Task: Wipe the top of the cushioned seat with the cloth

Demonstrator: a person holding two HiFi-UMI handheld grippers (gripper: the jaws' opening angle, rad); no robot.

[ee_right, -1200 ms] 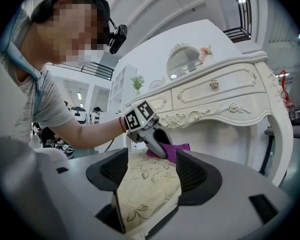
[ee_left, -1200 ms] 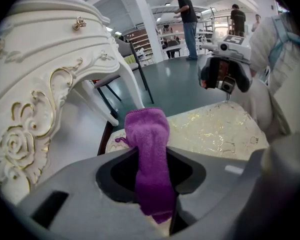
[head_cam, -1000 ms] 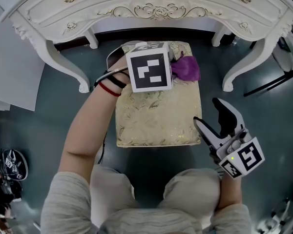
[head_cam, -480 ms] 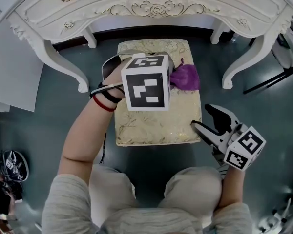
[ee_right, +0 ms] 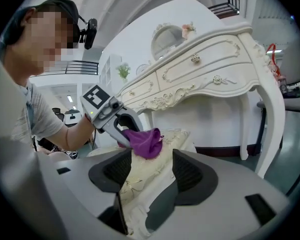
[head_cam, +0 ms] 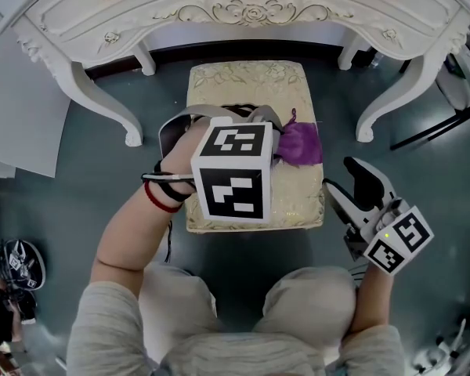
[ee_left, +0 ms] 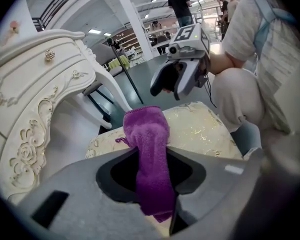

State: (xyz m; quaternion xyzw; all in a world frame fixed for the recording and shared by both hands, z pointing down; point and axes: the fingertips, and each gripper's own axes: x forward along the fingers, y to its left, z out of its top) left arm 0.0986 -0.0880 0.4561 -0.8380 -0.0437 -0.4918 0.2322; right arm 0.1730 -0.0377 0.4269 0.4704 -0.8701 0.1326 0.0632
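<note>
The cushioned seat (head_cam: pixel 247 92), cream and gold, stands in front of my knees. My left gripper (head_cam: pixel 280 143) is over its middle, shut on the purple cloth (head_cam: pixel 302 144), which lies on the seat's right side. In the left gripper view the cloth (ee_left: pixel 150 154) runs up between the jaws onto the cushion (ee_left: pixel 200 129). My right gripper (head_cam: pixel 351 188) hangs open by the seat's front right corner. Its jaws have just been closing. In the right gripper view the seat's edge (ee_right: pixel 140 184) shows between them, with no pad pressing on it.
A white carved dressing table (head_cam: pixel 251 10) spans the back, its legs (head_cam: pixel 113 108) (head_cam: pixel 392 100) on either side of the seat. My knees (head_cam: pixel 298 304) are close to the seat's front edge. A black stand (head_cam: pixel 439 131) crosses the floor at the right.
The left gripper has dragged the cloth from the seat's back toward its front. The right gripper has shifted a little beside the front right corner, and its jaws stand narrower.
</note>
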